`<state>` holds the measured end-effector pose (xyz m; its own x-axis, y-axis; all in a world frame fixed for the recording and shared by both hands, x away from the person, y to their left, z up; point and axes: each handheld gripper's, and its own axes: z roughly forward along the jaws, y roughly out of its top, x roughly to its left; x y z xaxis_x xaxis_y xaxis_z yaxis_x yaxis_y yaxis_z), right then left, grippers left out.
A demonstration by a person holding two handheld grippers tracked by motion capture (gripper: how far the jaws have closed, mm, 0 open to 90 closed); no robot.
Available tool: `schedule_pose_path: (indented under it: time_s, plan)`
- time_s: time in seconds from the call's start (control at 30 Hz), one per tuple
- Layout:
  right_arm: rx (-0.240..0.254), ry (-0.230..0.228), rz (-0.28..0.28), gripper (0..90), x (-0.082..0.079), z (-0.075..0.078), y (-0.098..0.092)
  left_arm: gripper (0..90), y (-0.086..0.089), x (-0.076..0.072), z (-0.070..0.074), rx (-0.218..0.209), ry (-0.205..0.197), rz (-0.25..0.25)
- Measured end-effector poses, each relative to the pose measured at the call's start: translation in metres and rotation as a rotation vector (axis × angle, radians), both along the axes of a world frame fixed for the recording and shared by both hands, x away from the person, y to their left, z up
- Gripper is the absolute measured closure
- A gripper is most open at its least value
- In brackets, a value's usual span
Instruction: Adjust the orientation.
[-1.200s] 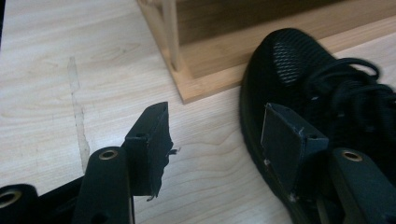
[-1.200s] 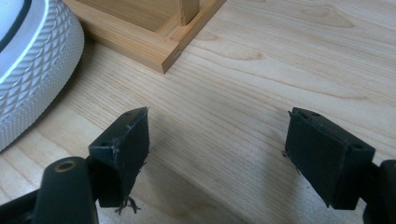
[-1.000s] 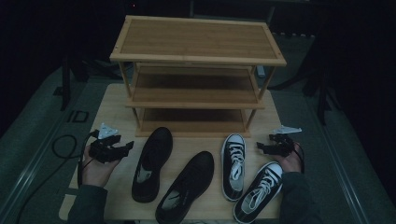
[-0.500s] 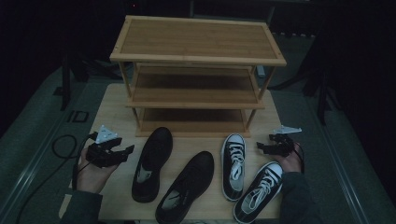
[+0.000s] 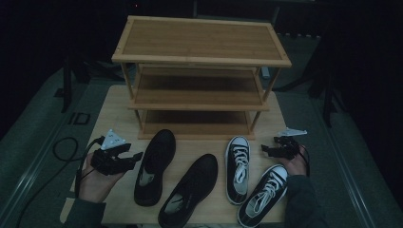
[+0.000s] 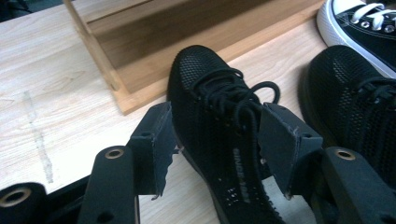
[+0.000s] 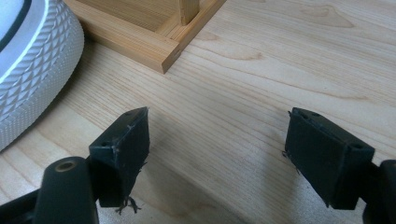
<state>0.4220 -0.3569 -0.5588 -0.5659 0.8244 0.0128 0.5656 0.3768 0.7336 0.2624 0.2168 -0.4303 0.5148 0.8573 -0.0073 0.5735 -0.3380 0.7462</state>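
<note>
Four shoes lay before the wooden rack point(image 5: 202, 57), the leftmost black shoe point(image 6: 219, 140) nearest the left gripper point(image 5: 130, 158). Its jaws, just narrowing, straddled the laces unpressed; a shallow bite could slip off the mesh. The right gripper point(image 7: 217, 154) gaped over bare tabletop point(image 7: 261, 70), grain unseen overhead.

1. The left claw point(image 5: 135, 156) lies on the upturned left hand point(image 5: 95, 183). Its jaws stand wide and have just been closing slightly.
2. The right claw point(image 5: 264, 149) sits in the right hand point(image 5: 295, 163), jaws spread wide with nothing between them.
</note>
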Motion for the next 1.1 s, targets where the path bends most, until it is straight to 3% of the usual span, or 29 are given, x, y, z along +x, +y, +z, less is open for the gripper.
schedule_pose_path:
  time_s: [0.3,0.83,1.1]
  plan:
    - [0.004,0.001,0.000,21.8,0.000,0.000,0.000,46.0,-0.008,0.003,-0.009,0.011,0.049,-0.003]
    - [0.006,0.002,-0.001,21.8,0.000,0.000,-0.001,56.4,-0.021,0.013,-0.025,0.033,0.146,-0.019]
    - [0.006,0.002,-0.001,21.9,0.000,0.000,-0.001,57.4,-0.021,0.018,-0.033,0.050,0.183,-0.016]
